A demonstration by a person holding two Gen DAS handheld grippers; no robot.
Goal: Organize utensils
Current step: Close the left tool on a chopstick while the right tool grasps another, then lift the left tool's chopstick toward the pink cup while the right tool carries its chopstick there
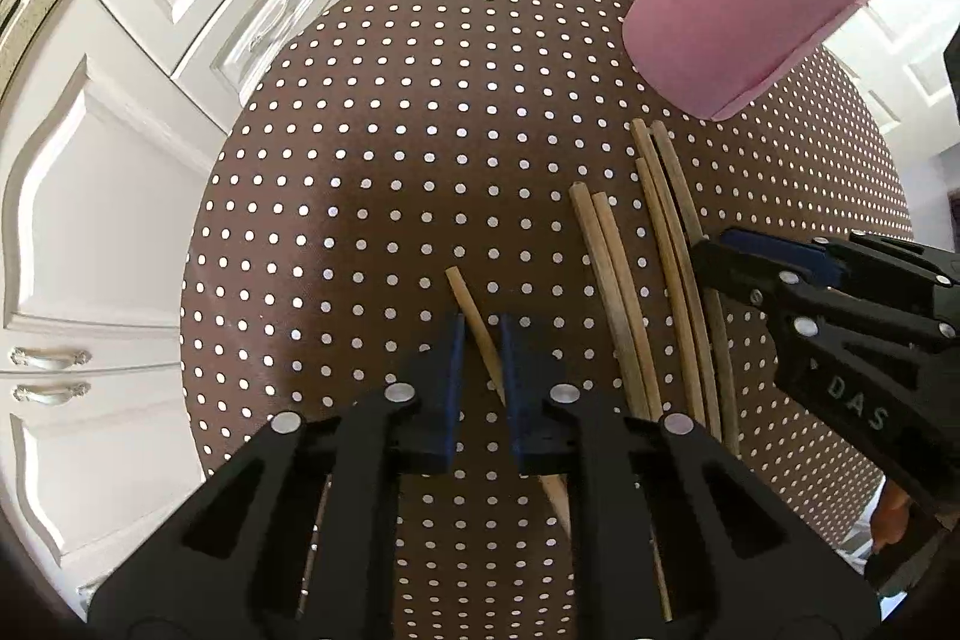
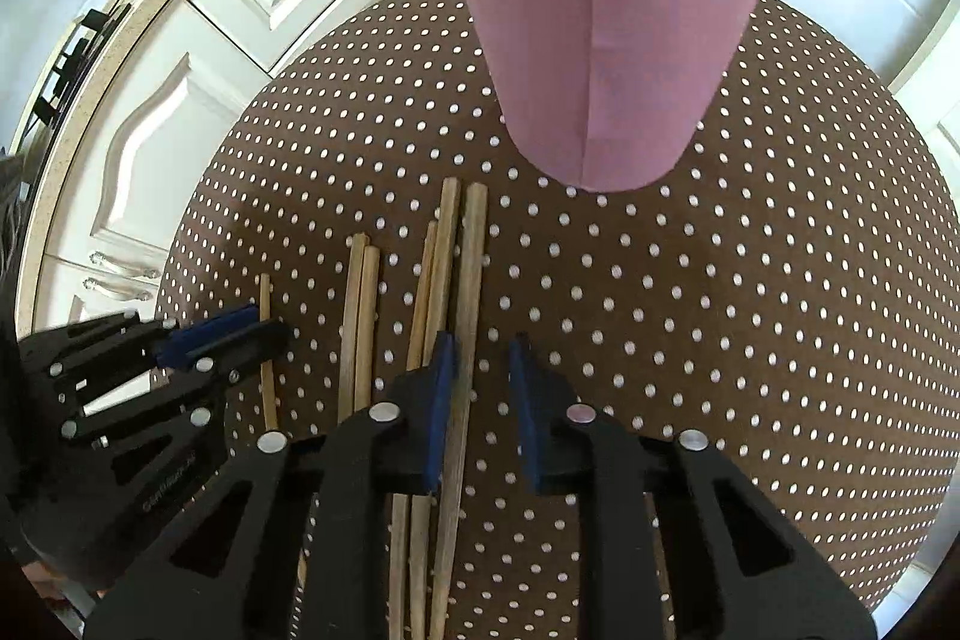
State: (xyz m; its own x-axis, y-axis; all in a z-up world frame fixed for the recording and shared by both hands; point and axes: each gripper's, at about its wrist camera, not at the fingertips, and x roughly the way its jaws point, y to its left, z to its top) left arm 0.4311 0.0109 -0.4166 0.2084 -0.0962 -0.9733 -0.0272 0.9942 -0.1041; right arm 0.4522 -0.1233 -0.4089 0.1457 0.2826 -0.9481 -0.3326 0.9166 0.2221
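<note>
On the polka-dot table (image 1: 390, 130) lie several wooden chopsticks. My left gripper (image 1: 480, 334) is shut on a single chopstick (image 1: 465, 298) that crosses slantwise between its blue pads; the right wrist view shows this gripper (image 2: 270, 325) at the left. My right gripper (image 2: 480, 346) stands open over a bundle of chopsticks (image 2: 438, 256). The rightmost stick (image 2: 474, 250) lies against its left pad, clear of the right one. The left wrist view shows this gripper (image 1: 714, 247) over the bundle (image 1: 666, 220). A pink paper cup (image 1: 726, 16) (image 2: 600, 40) stands beyond, with sticks poking out.
A separate pair of chopsticks (image 1: 600, 256) (image 2: 360, 304) lies between the two grippers. White cabinet doors and drawers (image 1: 102, 196) run close along the table's left side. Bare cloth (image 2: 750, 310) spreads to the right of the bundle.
</note>
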